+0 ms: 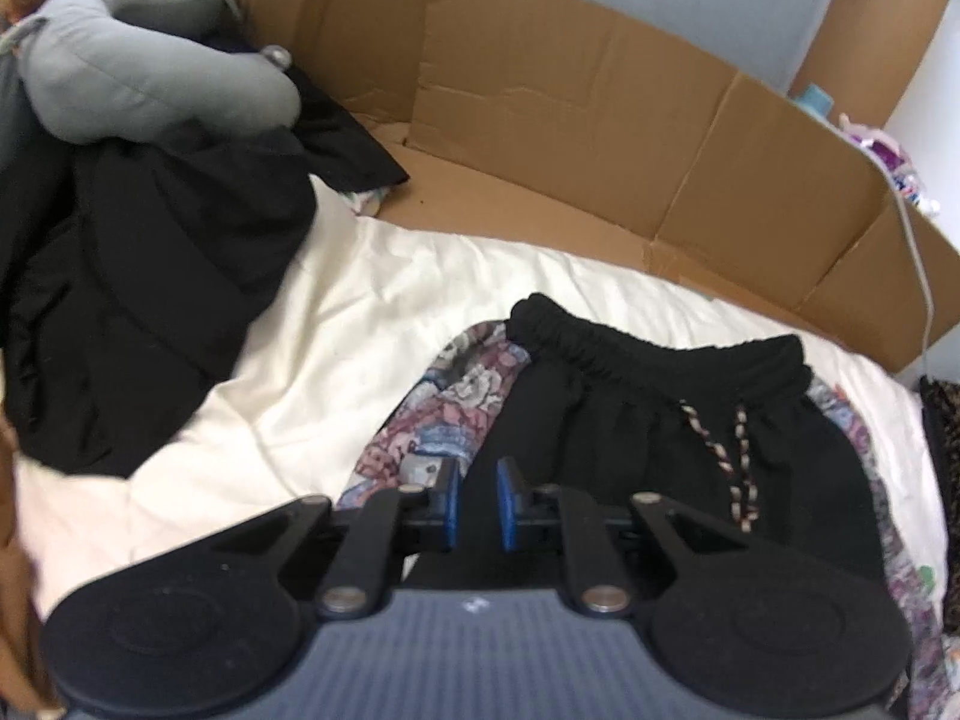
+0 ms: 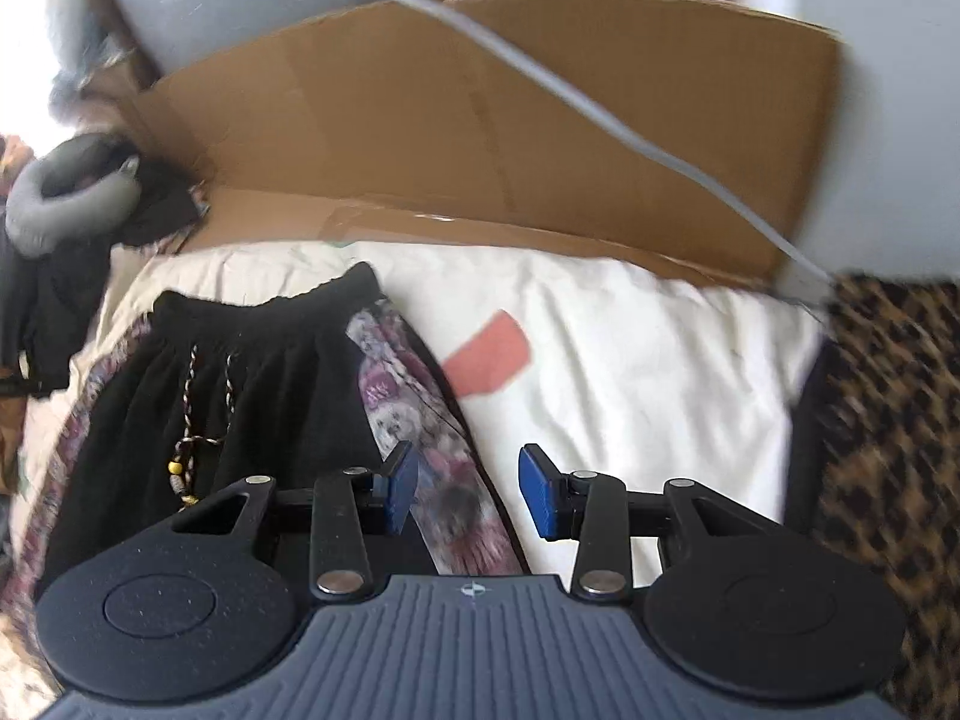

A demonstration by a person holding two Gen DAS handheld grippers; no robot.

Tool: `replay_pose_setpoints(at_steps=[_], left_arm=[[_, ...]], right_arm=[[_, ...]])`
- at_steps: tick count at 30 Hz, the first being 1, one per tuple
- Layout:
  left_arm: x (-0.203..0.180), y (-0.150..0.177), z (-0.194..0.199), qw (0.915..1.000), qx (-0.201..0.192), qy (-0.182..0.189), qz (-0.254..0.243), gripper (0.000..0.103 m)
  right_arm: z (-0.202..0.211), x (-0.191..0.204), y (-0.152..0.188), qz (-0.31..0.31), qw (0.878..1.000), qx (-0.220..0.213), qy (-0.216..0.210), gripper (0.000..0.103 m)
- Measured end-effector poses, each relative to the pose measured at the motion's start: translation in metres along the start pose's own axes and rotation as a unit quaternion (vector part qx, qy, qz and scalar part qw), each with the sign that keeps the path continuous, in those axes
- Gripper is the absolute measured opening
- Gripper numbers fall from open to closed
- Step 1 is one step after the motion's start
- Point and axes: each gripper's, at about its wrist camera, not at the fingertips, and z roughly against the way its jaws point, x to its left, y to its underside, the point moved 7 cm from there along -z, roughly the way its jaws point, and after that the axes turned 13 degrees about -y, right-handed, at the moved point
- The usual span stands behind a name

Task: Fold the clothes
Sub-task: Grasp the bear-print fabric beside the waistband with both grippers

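Far left of the left gripper (image 1: 478, 501) lies a heap of black clothes (image 1: 144, 312) under a grey neck pillow (image 1: 150, 84). Its fingers, a narrow gap apart, hang over the black shorts (image 1: 648, 420) with floral side panels (waistband away from the fingers), spread on the cream bed sheet (image 1: 288, 360). The right gripper (image 2: 468, 495) stands wide open above the shorts' floral right edge, a leopard-print fabric (image 2: 888, 420) beyond its right finger.

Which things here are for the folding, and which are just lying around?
For the folding:
- black shorts with floral side panels, lying flat on the cream bedsheet
- left gripper, slightly open over the shorts
- right gripper, open at the shorts' floral edge
- maybe the heap of black clothes

Just lying around:
- grey neck pillow
- cardboard
- leopard-print fabric
- white cable
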Motion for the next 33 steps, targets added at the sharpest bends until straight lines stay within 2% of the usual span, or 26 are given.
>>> replay_pose_setpoints(at_steps=[2,8,13,16,21,26,28,30,33], left_arm=[[-0.001,0.003,-0.012,1.0000,-0.003,0.000,-0.007,0.014],[0.004,0.015,-0.051,0.9997,0.011,-0.011,-0.017,0.013],[0.003,0.019,-0.075,0.9990,0.022,-0.007,-0.037,0.013],[0.006,0.019,-0.081,0.9991,0.025,0.002,-0.033,0.011],[0.008,0.014,-0.071,0.9987,0.022,0.008,-0.045,0.010],[0.012,-0.007,-0.055,0.9982,-0.007,0.013,-0.059,0.013],[0.014,-0.015,-0.048,0.9976,-0.019,0.015,-0.064,0.014],[0.014,-0.023,-0.045,0.9971,-0.028,0.017,-0.069,0.018],[0.008,-0.034,-0.054,0.9971,-0.030,0.020,-0.067,0.032]], right_arm=[[-0.023,0.008,-0.003,0.014,1.000,0.004,-0.005,0.037],[-0.079,0.026,-0.001,0.027,0.999,0.013,-0.014,0.030],[-0.113,0.019,-0.003,0.037,0.999,0.019,0.004,0.029],[-0.128,0.004,0.000,0.006,1.000,0.023,0.015,0.028],[-0.119,0.008,-0.007,0.019,0.999,0.021,0.019,0.028],[-0.103,0.012,-0.023,0.035,0.999,0.015,0.026,0.030],[-0.100,0.011,-0.029,0.039,0.999,0.014,0.032,0.034],[-0.103,0.012,-0.033,0.041,0.999,0.013,0.032,0.044],[-0.112,0.014,-0.040,0.051,0.998,0.012,0.030,0.046]])
